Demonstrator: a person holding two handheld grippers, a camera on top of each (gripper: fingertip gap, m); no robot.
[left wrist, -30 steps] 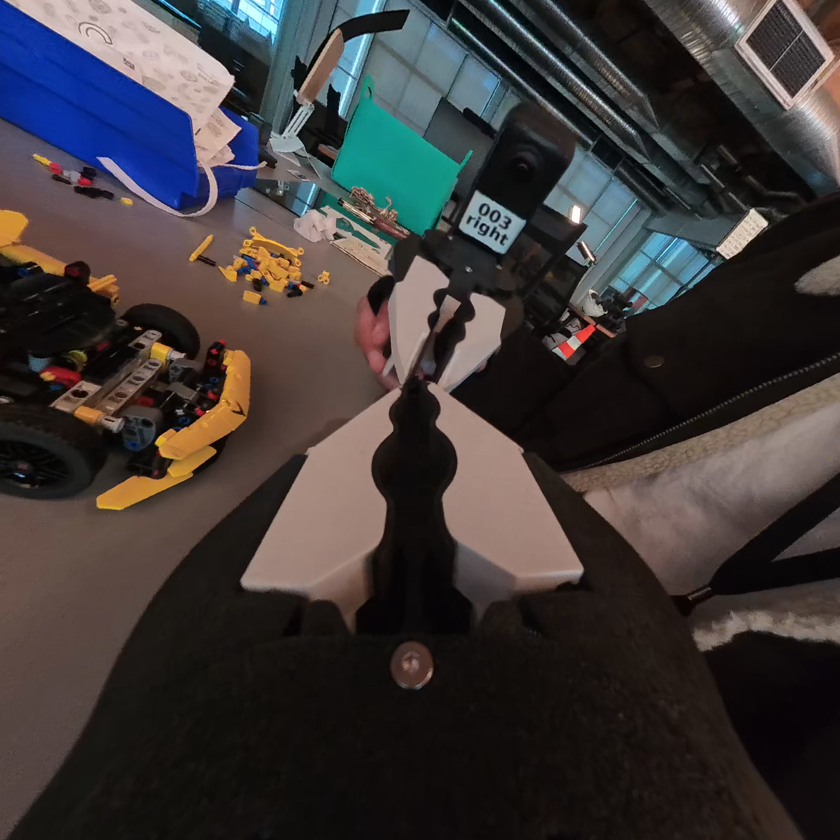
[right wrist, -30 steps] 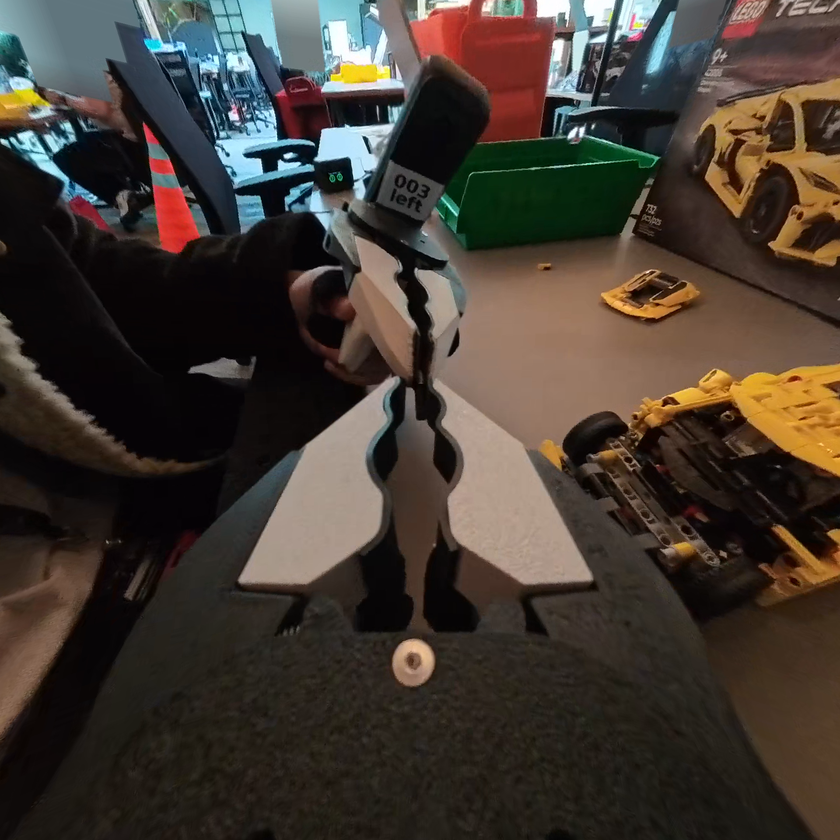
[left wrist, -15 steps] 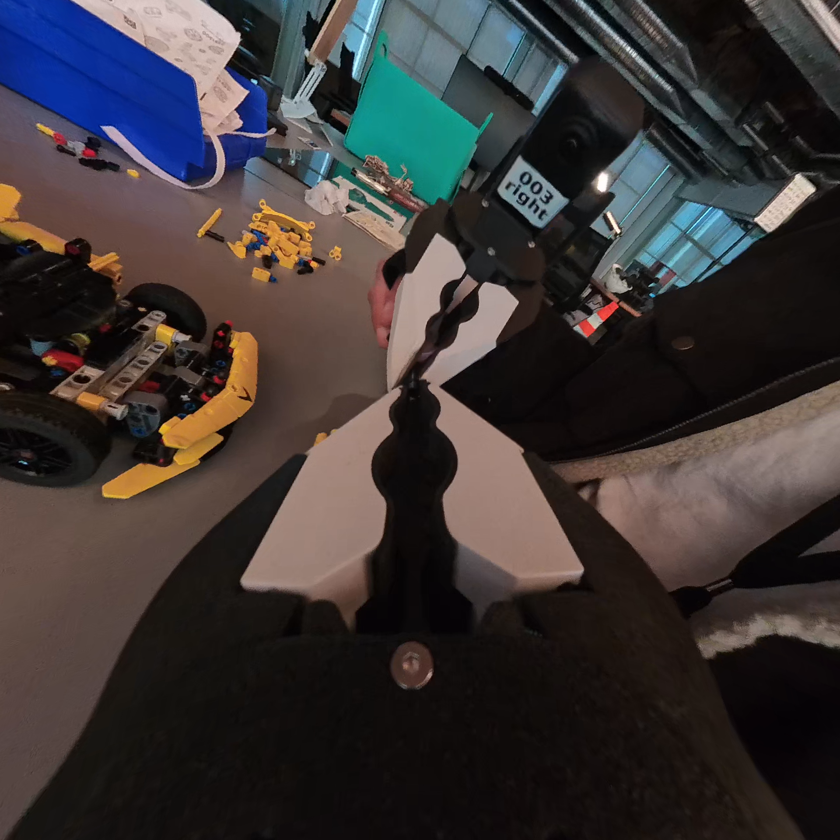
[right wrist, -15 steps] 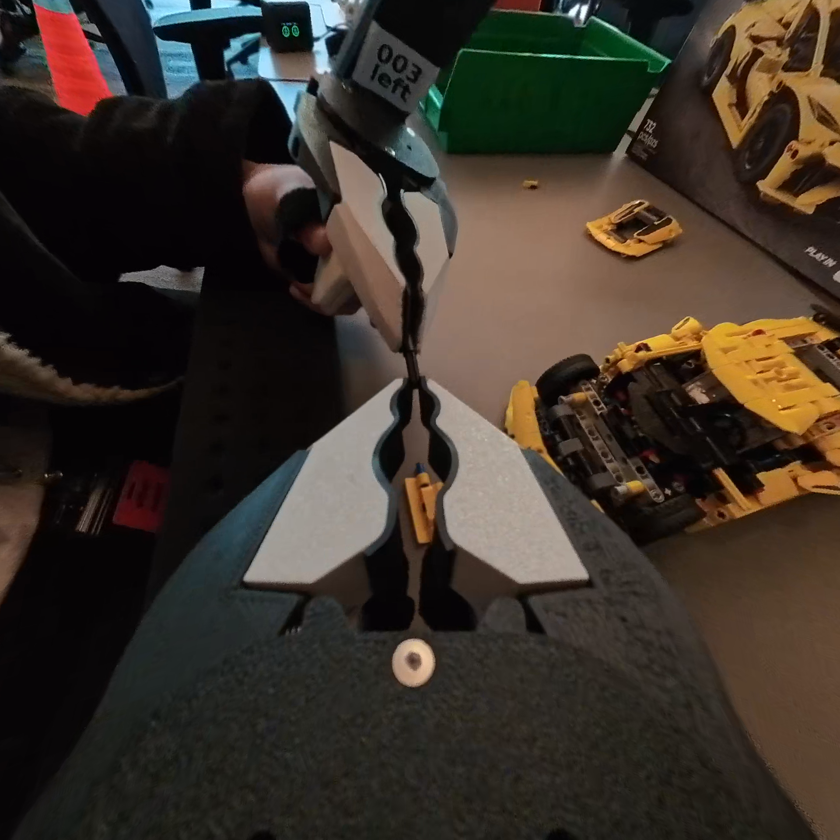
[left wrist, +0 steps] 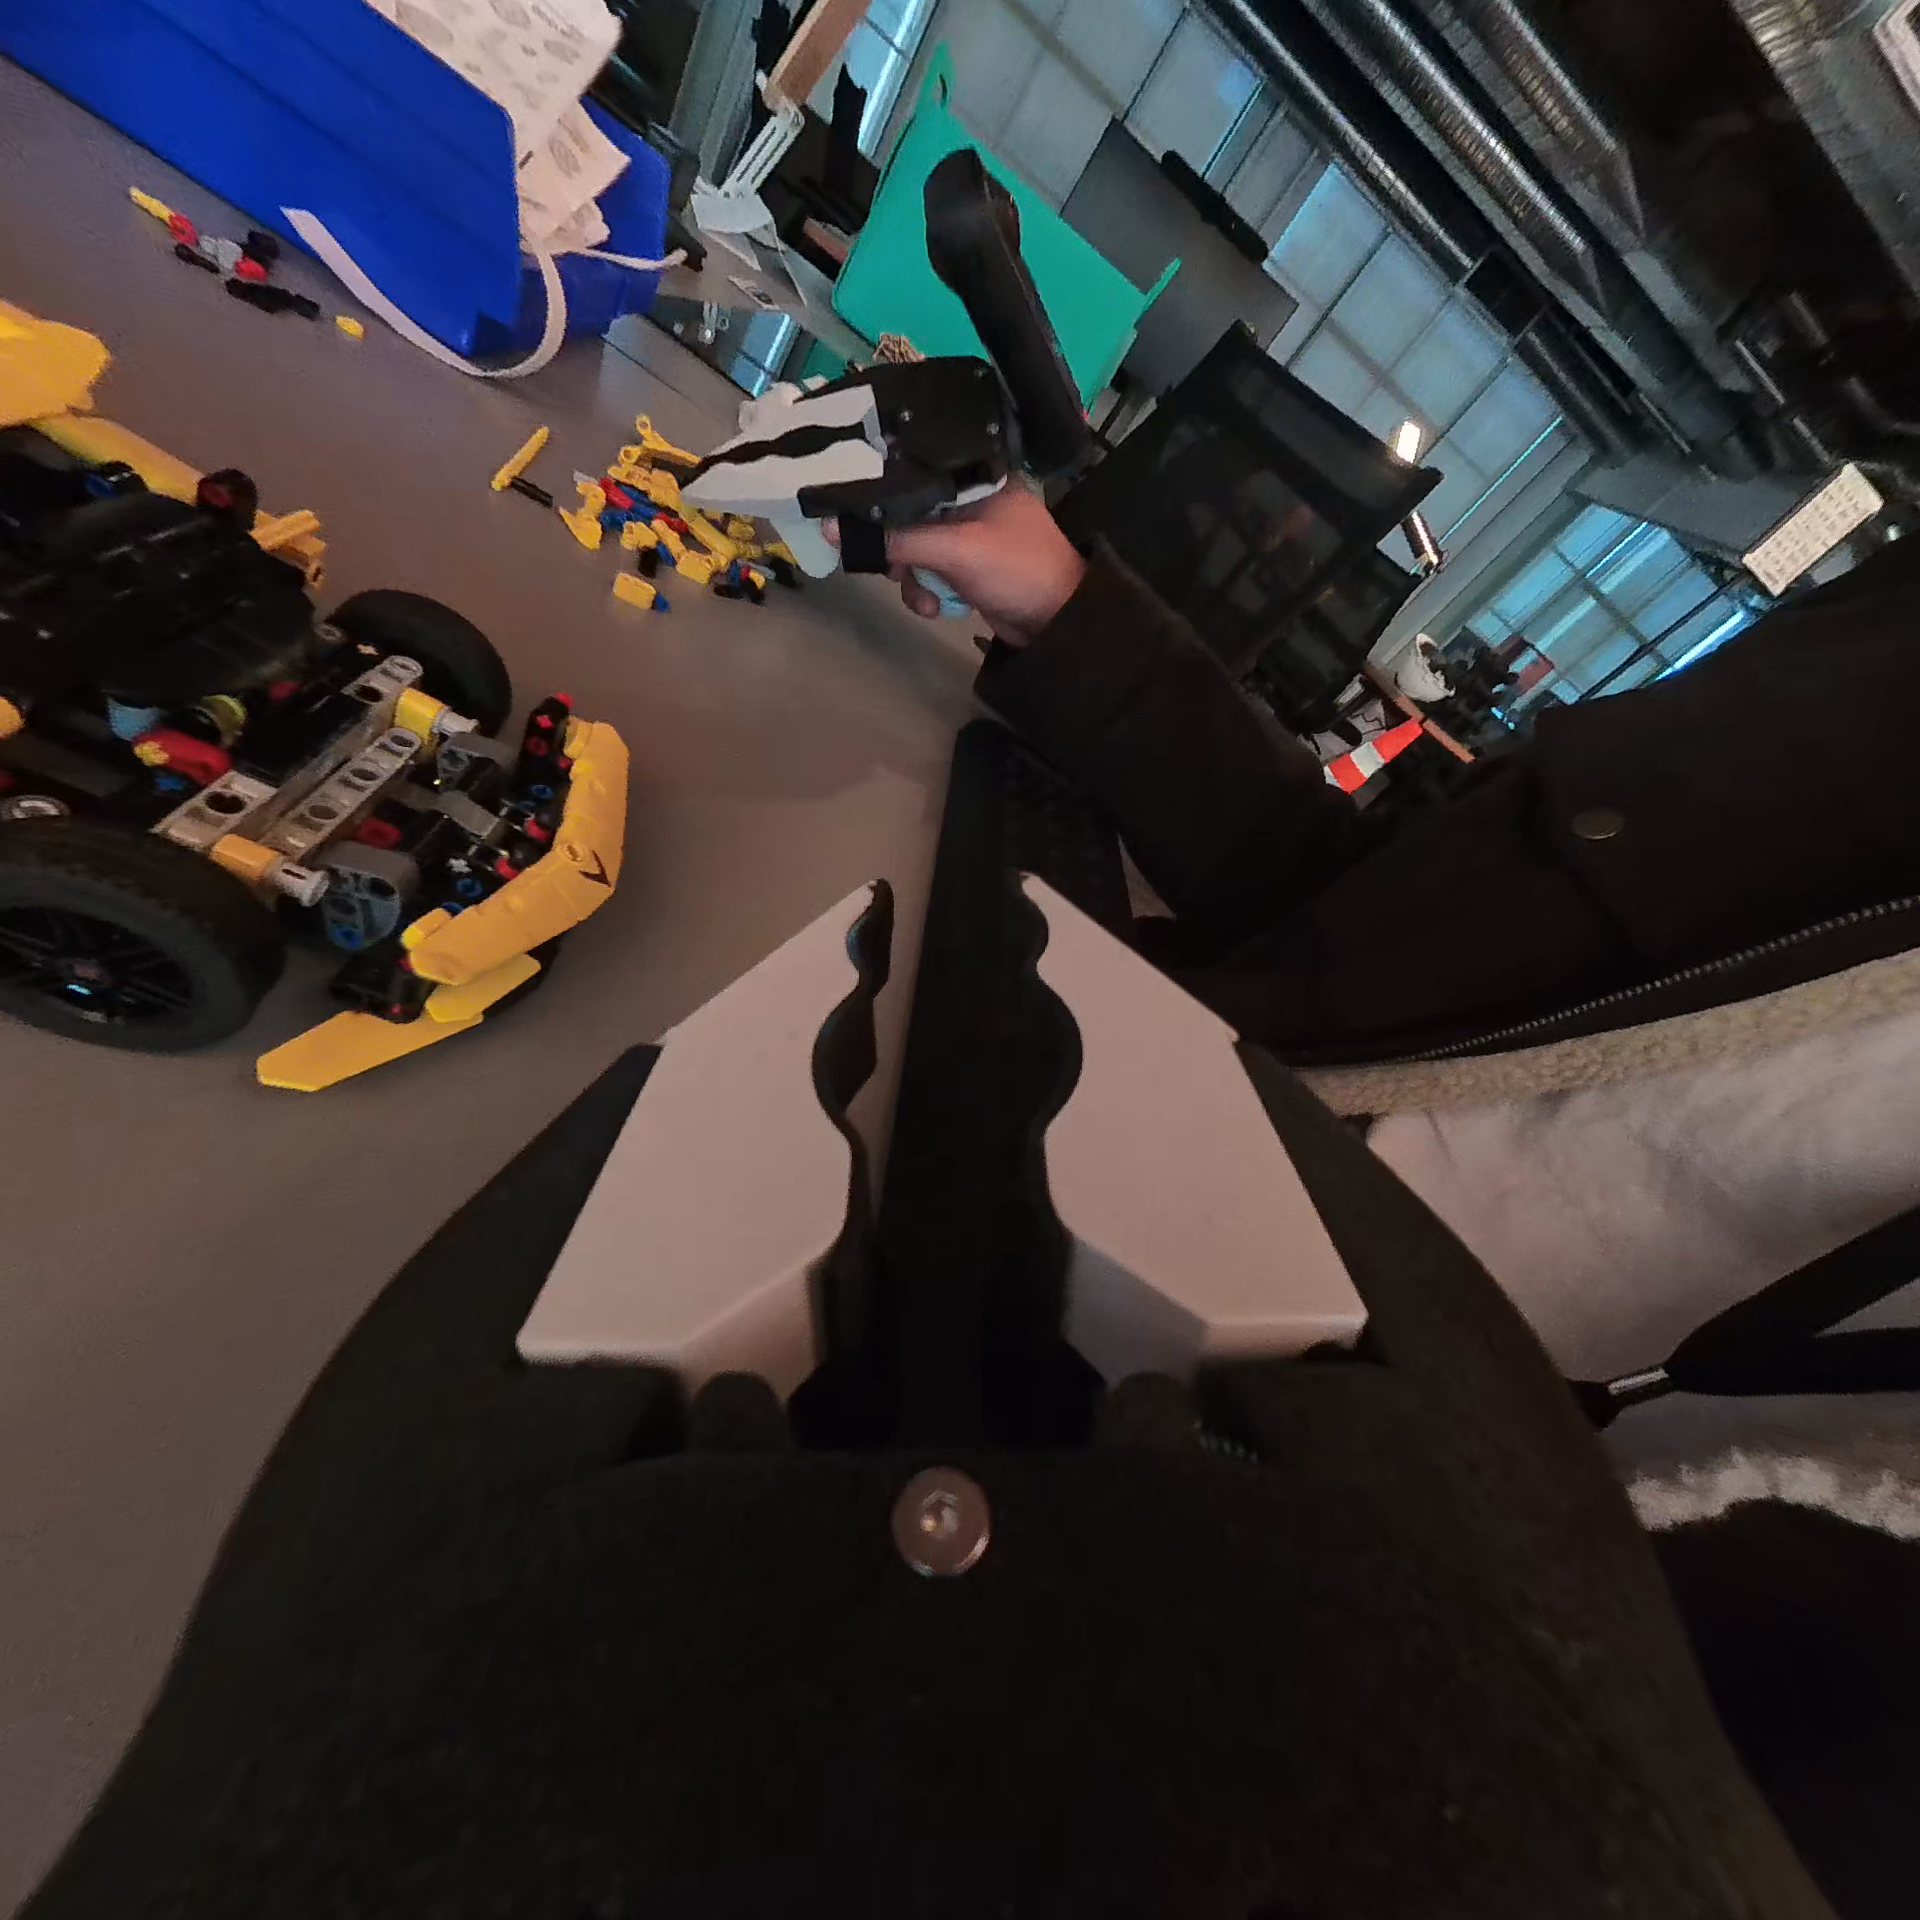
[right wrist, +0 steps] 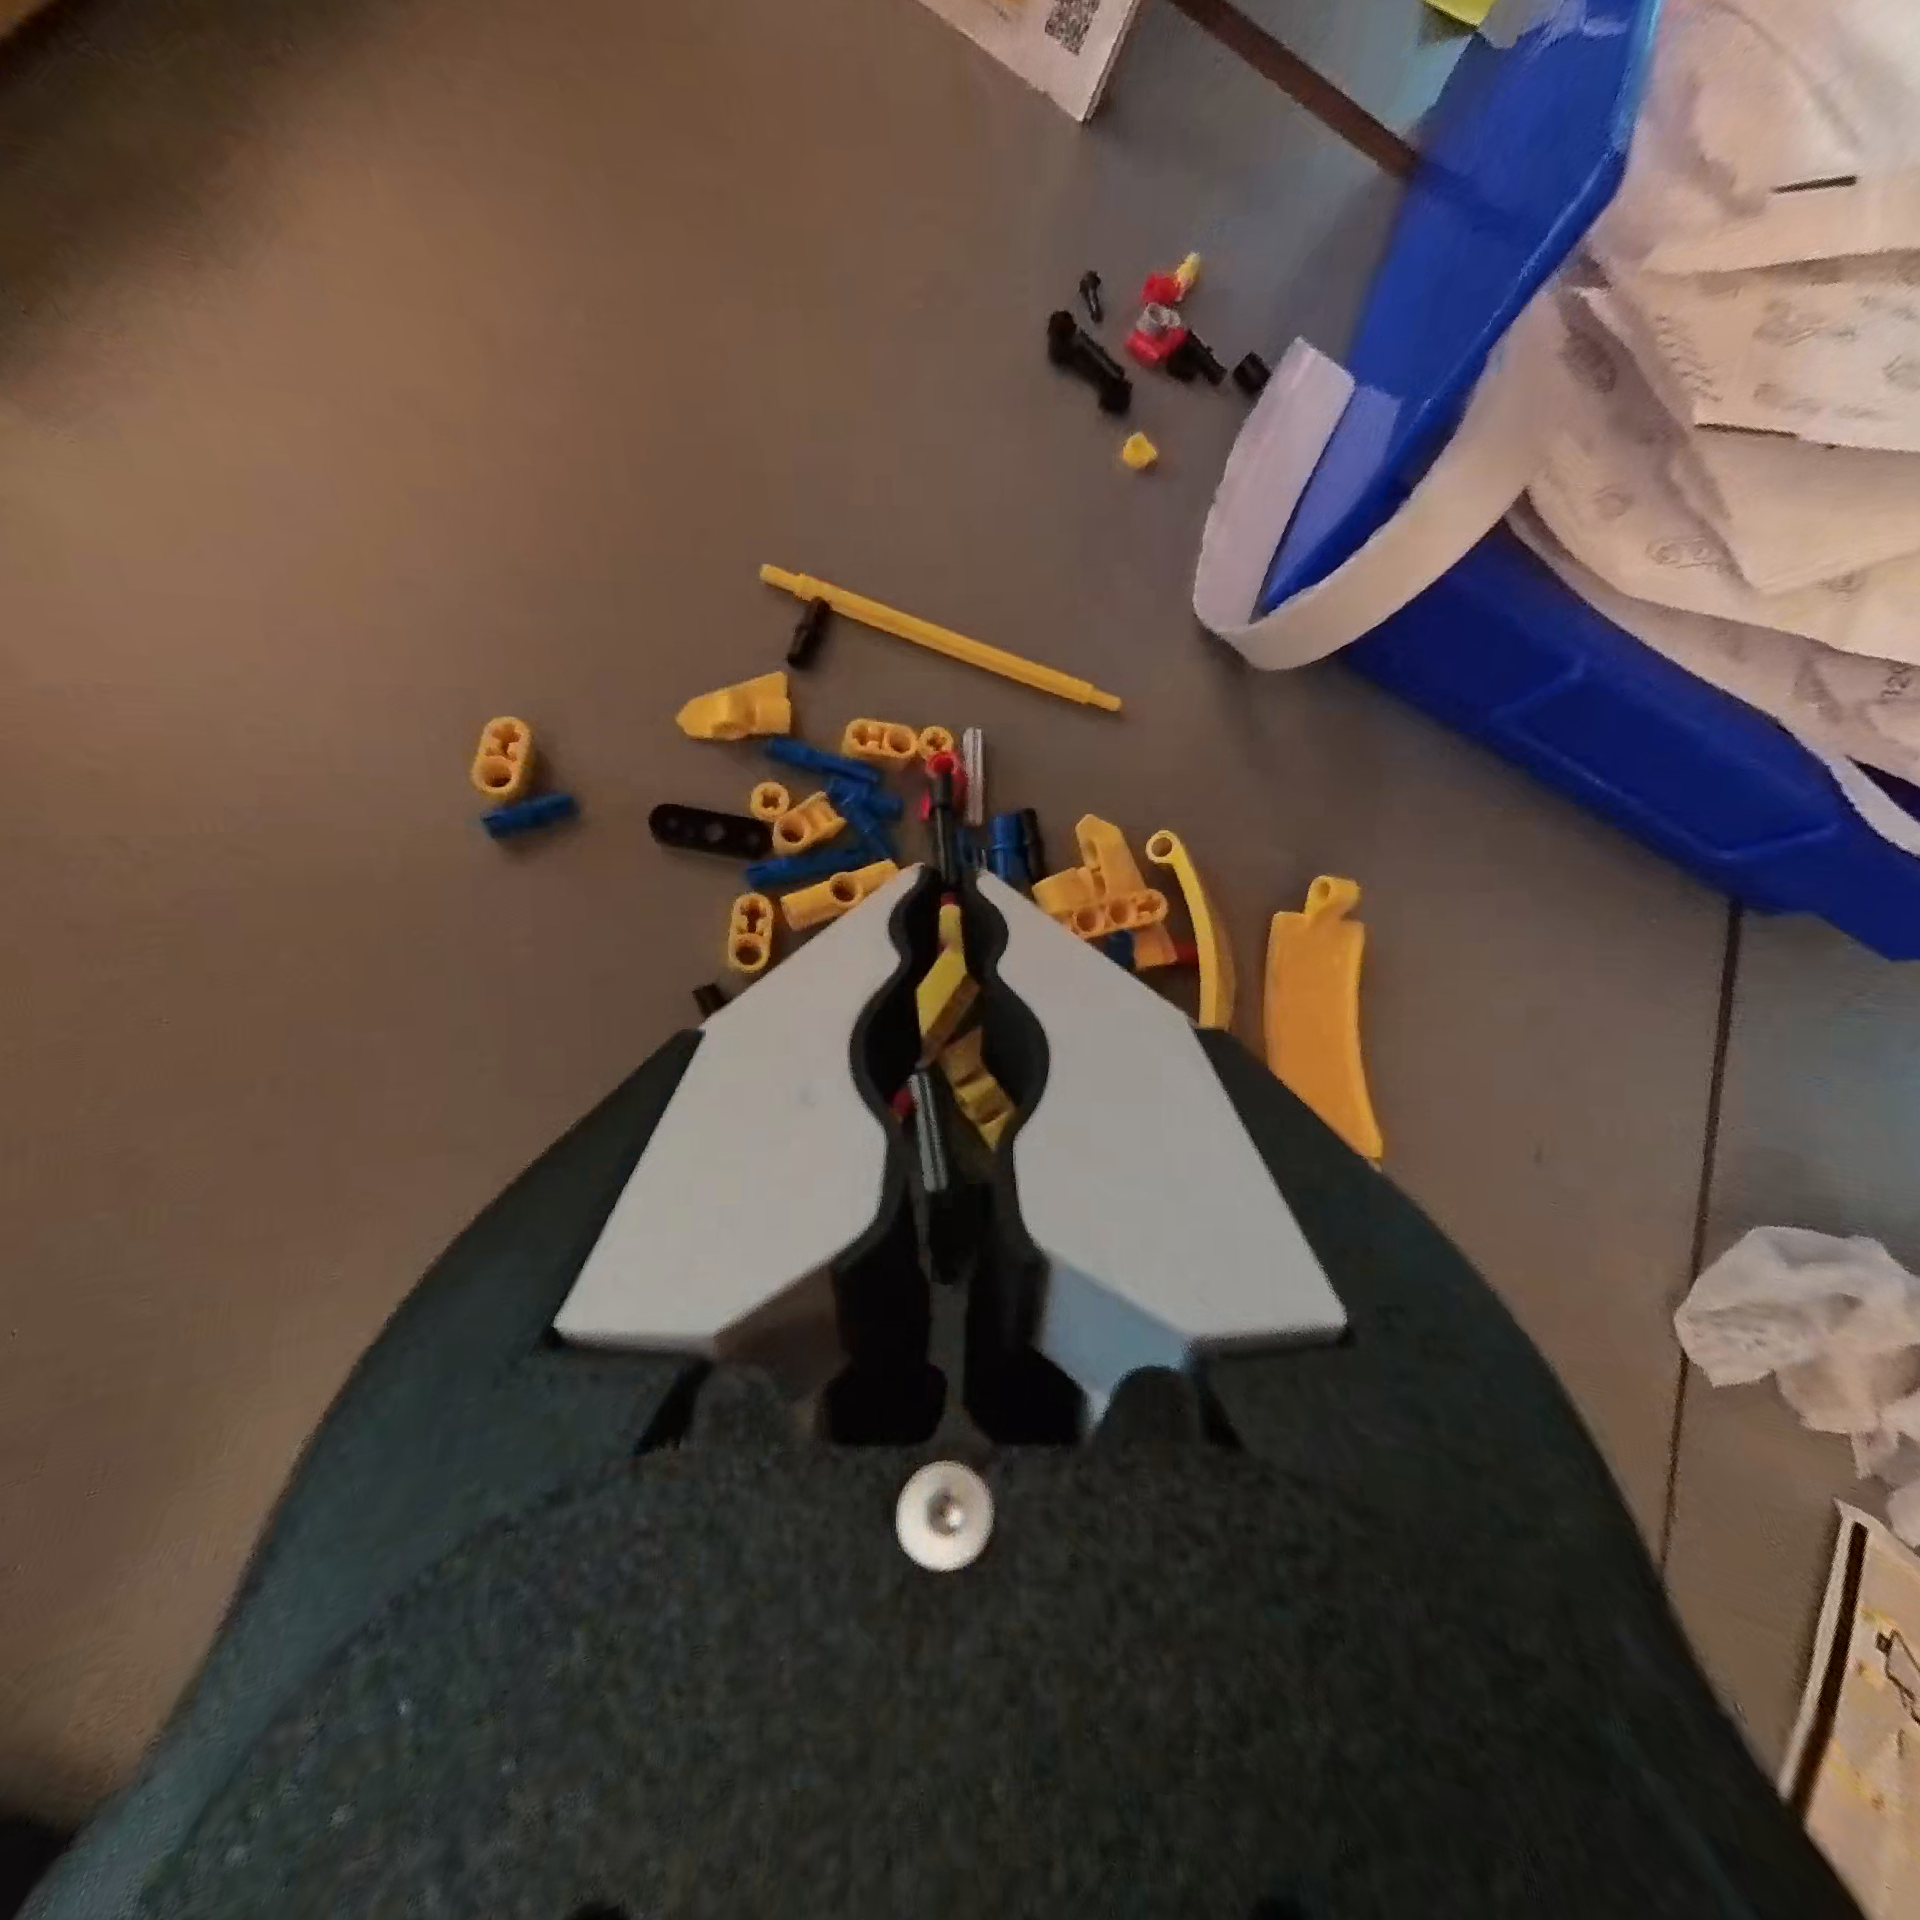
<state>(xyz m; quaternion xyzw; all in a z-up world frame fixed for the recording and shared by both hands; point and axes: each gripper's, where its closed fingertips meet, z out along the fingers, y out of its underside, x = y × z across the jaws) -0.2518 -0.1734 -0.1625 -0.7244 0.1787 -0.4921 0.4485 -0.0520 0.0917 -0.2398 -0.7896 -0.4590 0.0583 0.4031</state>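
Note:
My left gripper [left wrist: 954,891] is slightly open and empty at the near edge of the grey table [left wrist: 156,1247]. A partly built yellow and black model car [left wrist: 312,810] stands to its left. My right gripper [right wrist: 951,878] is shut on a thin black rod with a red end [right wrist: 940,800], which sticks out past the tips. It hangs over a pile of loose yellow, blue and black pieces [right wrist: 821,831]. In the left wrist view the right gripper [left wrist: 717,468], held by a hand [left wrist: 987,561], is above the same pile [left wrist: 665,520].
A blue bin [right wrist: 1507,644] with white paper bags [right wrist: 1766,312] stands right of the pile. A long yellow axle [right wrist: 935,636], a yellow curved panel [right wrist: 1320,1018] and small black and red pieces [right wrist: 1143,332] lie nearby. Crumpled plastic [right wrist: 1787,1330] and a booklet [right wrist: 1860,1714] lie at right.
The grippers were tip to tip over the table edge. The right gripper has swung away over the pile with the thin rod. The left gripper's jaws have opened a little.

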